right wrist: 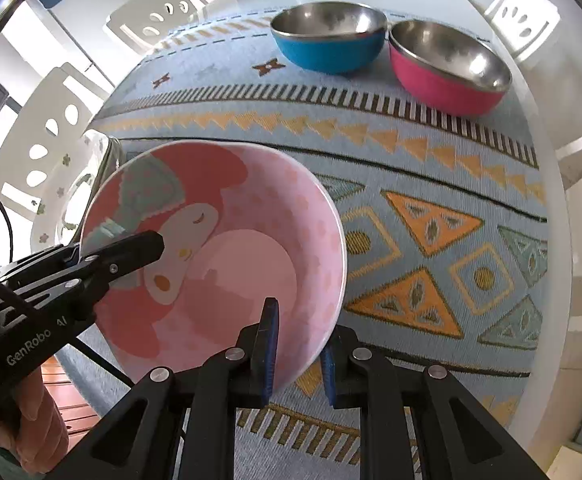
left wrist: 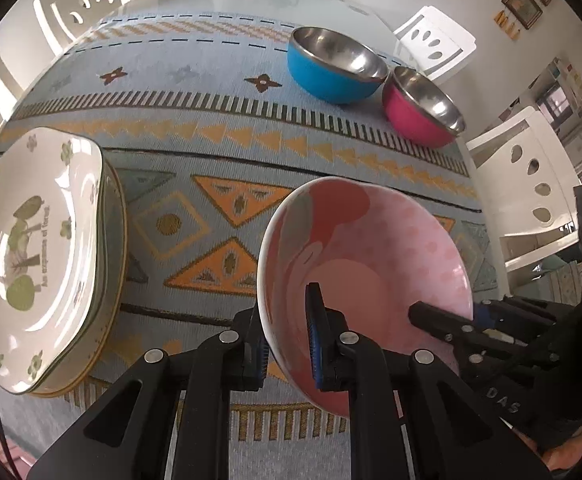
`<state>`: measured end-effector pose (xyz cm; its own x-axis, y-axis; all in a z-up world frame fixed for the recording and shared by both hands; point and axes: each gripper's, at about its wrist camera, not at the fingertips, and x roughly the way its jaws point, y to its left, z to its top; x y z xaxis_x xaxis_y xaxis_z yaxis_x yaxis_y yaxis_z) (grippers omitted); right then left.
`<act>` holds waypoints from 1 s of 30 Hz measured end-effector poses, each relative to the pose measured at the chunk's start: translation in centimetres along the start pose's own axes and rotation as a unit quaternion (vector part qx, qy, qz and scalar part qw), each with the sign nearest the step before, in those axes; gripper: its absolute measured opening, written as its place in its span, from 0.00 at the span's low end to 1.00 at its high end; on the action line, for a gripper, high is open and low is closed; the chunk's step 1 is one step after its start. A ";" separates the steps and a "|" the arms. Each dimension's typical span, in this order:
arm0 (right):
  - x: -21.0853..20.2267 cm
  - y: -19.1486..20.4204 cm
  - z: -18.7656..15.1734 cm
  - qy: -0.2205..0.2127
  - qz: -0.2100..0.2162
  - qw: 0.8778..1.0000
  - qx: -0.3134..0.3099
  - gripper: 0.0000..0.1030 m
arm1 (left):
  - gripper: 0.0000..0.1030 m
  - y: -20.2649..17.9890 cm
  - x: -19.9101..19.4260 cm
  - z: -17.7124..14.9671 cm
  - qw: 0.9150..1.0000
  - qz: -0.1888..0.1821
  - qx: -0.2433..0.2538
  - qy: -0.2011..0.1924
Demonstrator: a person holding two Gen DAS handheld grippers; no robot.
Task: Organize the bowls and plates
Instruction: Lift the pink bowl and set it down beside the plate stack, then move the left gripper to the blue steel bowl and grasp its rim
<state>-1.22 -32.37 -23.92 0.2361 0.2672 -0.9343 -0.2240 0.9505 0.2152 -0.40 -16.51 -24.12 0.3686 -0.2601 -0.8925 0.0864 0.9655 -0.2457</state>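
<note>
Two steel bowls (right wrist: 329, 36) (right wrist: 449, 64) — both empty.

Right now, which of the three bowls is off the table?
The pink cartoon bowl, tilted and clamped at its rim by both the left gripper and right gripper. The blue bowl and magenta bowl sit on the cloth.

The left gripper (left wrist: 291, 344) pointed steeply down, jaws clamped tight. The right gripper (right wrist: 297, 354) mirrored it from the opposite side, also pinched shut, and a bare hand (right wrist: 31, 432) gripped the left handle.
</note>
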 end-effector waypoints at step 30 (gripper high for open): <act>-12.2 -3.7 0.5 -0.052 0.118 0.992 0.002 0.35 | 0.38 -1.5 -10.4 4.4 0.998 0.030 0.030 -0.050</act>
<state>-2.79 -39.04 -13.21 0.2747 0.4965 -0.8234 -0.2810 0.8604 0.4251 -0.32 -15.21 -12.81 0.4642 -0.2019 -0.8624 0.1153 0.9792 -0.1672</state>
